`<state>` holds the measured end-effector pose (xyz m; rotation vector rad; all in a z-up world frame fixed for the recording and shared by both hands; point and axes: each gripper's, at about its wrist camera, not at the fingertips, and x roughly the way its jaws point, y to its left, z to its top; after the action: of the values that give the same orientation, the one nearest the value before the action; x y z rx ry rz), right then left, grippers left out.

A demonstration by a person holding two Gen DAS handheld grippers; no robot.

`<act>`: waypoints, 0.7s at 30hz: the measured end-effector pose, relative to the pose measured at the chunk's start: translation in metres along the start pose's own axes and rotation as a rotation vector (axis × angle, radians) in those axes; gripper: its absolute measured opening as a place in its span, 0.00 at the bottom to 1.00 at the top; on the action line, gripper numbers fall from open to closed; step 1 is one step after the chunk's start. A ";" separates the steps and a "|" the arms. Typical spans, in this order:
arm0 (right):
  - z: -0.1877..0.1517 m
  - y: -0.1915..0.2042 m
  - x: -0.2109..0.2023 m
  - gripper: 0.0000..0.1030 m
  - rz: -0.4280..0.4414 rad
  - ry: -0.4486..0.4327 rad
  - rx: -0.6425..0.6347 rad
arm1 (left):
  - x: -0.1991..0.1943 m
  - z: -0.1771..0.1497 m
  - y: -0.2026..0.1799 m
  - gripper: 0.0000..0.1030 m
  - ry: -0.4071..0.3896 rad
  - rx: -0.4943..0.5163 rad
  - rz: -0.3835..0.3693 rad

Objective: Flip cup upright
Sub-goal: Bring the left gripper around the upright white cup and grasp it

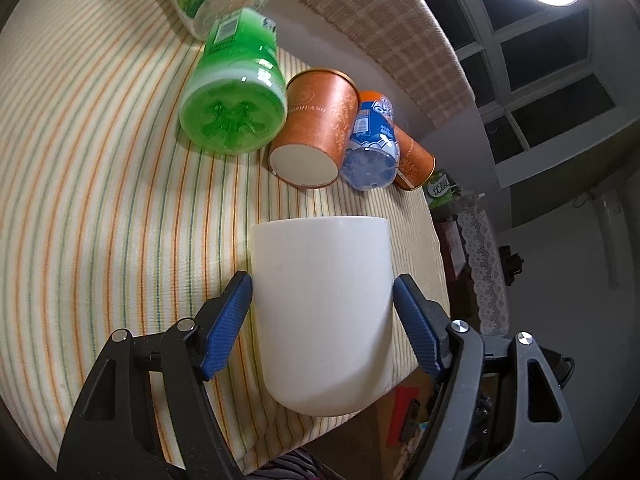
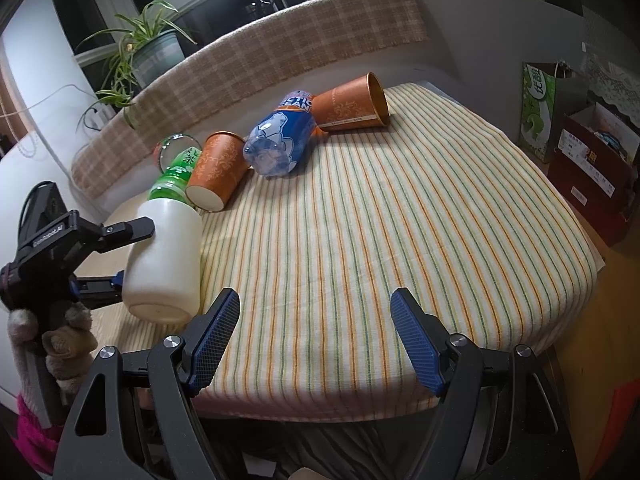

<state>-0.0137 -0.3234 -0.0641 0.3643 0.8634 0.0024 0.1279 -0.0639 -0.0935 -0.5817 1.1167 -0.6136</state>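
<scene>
A plain white cup [image 1: 322, 312] sits between the blue pads of my left gripper [image 1: 322, 304], which is shut on its sides. The cup is held tilted over the near left edge of the striped cloth [image 2: 360, 220]. In the right wrist view the white cup [image 2: 164, 260] shows at the left, its base turned toward the camera, with the left gripper [image 2: 116, 256] clamped on it. My right gripper [image 2: 316, 320] is open and empty above the front edge of the cloth.
Lying on the cloth are a green bottle [image 1: 234, 100], two orange paper cups [image 1: 316, 132] [image 2: 352, 106] and a blue bottle [image 2: 280, 140]. A checked cushion [image 2: 260, 52] runs along the back. Boxes and a bag [image 2: 544, 108] stand to the right.
</scene>
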 end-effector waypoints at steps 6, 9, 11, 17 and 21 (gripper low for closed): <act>-0.001 0.001 0.002 0.76 0.001 0.006 -0.001 | -0.013 -0.005 -0.014 0.72 -0.069 0.087 0.058; -0.001 0.003 0.002 0.76 0.003 0.006 -0.004 | -0.020 -0.008 -0.019 0.72 -0.105 0.126 0.090; -0.002 0.004 0.002 0.76 0.002 0.004 -0.006 | -0.025 -0.011 -0.022 0.72 -0.130 0.154 0.112; -0.002 0.006 0.003 0.76 0.003 0.006 -0.008 | -0.038 -0.018 -0.029 0.71 -0.198 0.232 0.179; -0.003 0.010 0.004 0.76 0.003 0.007 -0.017 | -0.044 -0.022 -0.032 0.71 -0.236 0.277 0.225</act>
<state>-0.0114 -0.3127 -0.0657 0.3499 0.8691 0.0143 0.0887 -0.0575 -0.0504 -0.2762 0.8428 -0.4797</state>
